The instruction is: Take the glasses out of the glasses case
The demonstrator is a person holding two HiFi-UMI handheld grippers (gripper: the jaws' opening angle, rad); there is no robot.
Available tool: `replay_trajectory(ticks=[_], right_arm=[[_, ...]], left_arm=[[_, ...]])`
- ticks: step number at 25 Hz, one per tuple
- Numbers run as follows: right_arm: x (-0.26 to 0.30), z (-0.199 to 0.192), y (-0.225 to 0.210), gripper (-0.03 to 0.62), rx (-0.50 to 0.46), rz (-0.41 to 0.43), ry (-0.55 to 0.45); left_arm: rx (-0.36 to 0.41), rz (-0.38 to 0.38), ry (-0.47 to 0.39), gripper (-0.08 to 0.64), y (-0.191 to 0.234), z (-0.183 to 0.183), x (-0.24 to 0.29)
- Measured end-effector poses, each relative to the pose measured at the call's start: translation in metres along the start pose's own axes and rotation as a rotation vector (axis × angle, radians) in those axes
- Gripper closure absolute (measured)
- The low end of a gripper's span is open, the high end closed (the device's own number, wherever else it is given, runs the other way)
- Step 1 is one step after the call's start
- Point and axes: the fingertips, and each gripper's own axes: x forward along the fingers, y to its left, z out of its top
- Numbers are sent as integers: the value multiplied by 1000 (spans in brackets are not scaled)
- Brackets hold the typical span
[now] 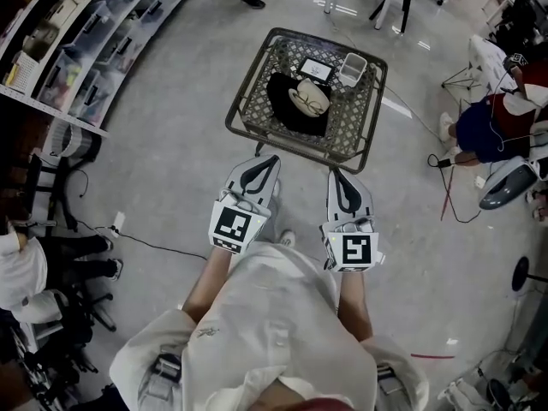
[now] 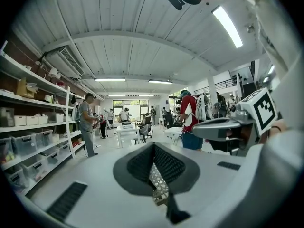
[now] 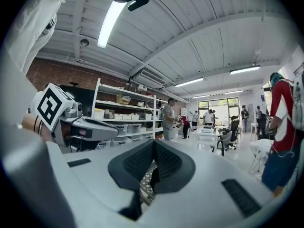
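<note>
In the head view a dark wire-mesh table [image 1: 250, 82] stands just ahead of me. On it lies a black glasses case [image 1: 282, 110] with a pale beige rounded thing [image 1: 310, 98] resting on top; it is too small to tell whether that is the glasses. My left gripper [image 1: 267, 163] and right gripper [image 1: 336, 176] hover side by side at the table's near edge, short of the case. Both are shut with nothing held. In the left gripper view the left gripper [image 2: 153, 148] has its jaws meeting over a sliver of mesh [image 2: 159, 186]. The right gripper view shows the right gripper [image 3: 154, 146] the same way.
A white card [image 1: 315, 69] and a clear plastic tub [image 1: 352, 68] sit at the table's far side. Shelving with bins [image 1: 94, 32] lines the left. A seated person [image 1: 488, 122] is at the right, another [image 1: 26, 272] at the left. A cable [image 1: 154, 245] crosses the grey floor.
</note>
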Motion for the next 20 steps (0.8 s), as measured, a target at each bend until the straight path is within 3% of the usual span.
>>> replay_trajectory(ticks=[14, 20], right_arm=[[103, -17, -35, 586, -4, -54, 53], [163, -39, -49, 586, -11, -85, 116]], left_arm=[[-12, -110, -13, 546, 67, -12, 92], [-19, -176, 22, 546, 108, -34, 138]])
